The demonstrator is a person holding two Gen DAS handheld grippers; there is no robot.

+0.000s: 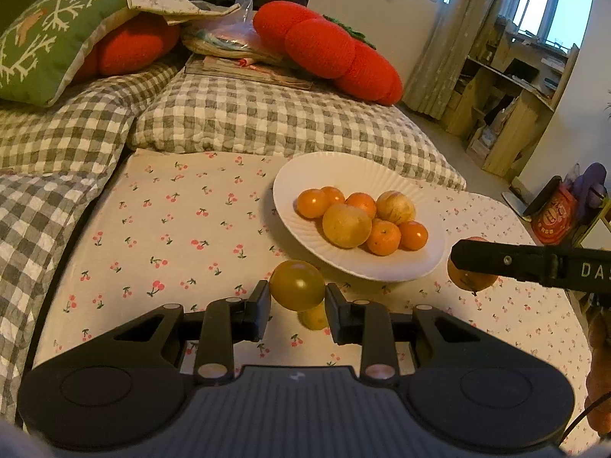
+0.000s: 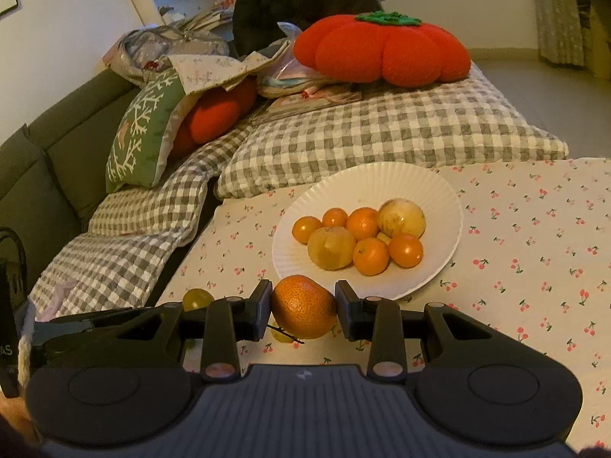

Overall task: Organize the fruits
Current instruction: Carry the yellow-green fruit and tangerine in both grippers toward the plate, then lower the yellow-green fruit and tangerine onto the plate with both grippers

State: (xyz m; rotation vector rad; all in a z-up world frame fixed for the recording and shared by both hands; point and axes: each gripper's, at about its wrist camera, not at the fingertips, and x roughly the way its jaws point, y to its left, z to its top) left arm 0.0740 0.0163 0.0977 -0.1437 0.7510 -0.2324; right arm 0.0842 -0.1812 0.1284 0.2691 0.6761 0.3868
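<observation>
A white fluted plate [image 1: 305, 175] [image 2: 343, 187] on the cherry-print cloth holds several small oranges and two yellowish apples [image 1: 346, 225] [image 2: 331, 248]. My left gripper [image 1: 297, 297] is shut on a yellow-green fruit [image 1: 297, 285], held just above the cloth short of the plate's near rim; a smaller yellow fruit [image 1: 314, 318] lies under it. My right gripper [image 2: 304, 307] is shut on an orange [image 2: 303, 307], also short of the plate. In the left wrist view the right gripper's finger [image 1: 496, 257] and its orange [image 1: 471, 280] show at right.
The cherry-print cloth [image 1: 172, 229] covers the table. Grey checked cushions [image 1: 267, 114] [image 2: 382, 129] lie behind the plate, with red pumpkin-shaped pillows [image 1: 328, 49] [image 2: 382, 49] and a green pillow [image 1: 46, 45]. A wooden shelf [image 1: 515, 87] stands at far right.
</observation>
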